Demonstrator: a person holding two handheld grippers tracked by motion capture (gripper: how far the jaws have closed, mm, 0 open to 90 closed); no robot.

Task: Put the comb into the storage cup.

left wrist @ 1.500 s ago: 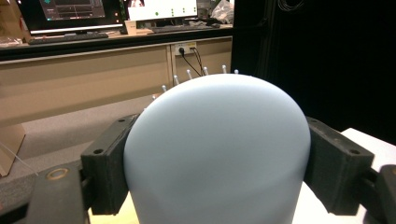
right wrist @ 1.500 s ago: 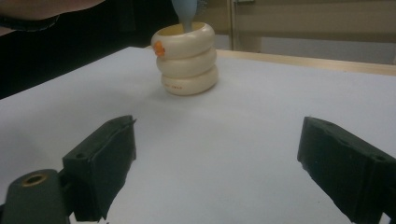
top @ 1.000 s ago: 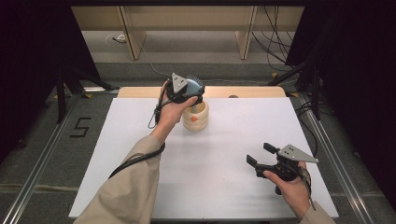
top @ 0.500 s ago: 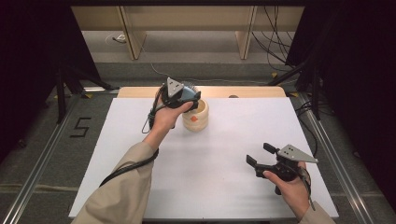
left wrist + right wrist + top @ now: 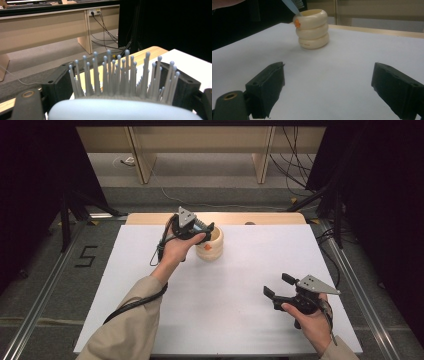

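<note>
High view: the left gripper [image 5: 206, 231] is seen at about 11 o'clock on the white-topped counter [image 5: 240, 285], held over the rim of a cream, ring-stacked ceramic cup with an orange mark [image 5: 212, 245]. Clamped between its jaws is a pale blue plastic hairbrush with grey ball-tipped bristles [image 5: 120, 80]; in the left gripper view the brush head is seen filling the gap between the two black jaws, which are set fairly wide around it, bristles pointing up and away from the camera. In the right gripper view the brush's blue handle [image 5: 291, 7] is seen slanting down to the cup's rim at the 10 o'clock side of the cup [image 5: 313, 28]; whether its tip is inside the cup cannot be told.

The right gripper [image 5: 276, 287] is held low at about 5 o'clock, well apart from the cup. Its jaws are spread wide, with nothing between them, and bare counter is seen through the gap.
</note>
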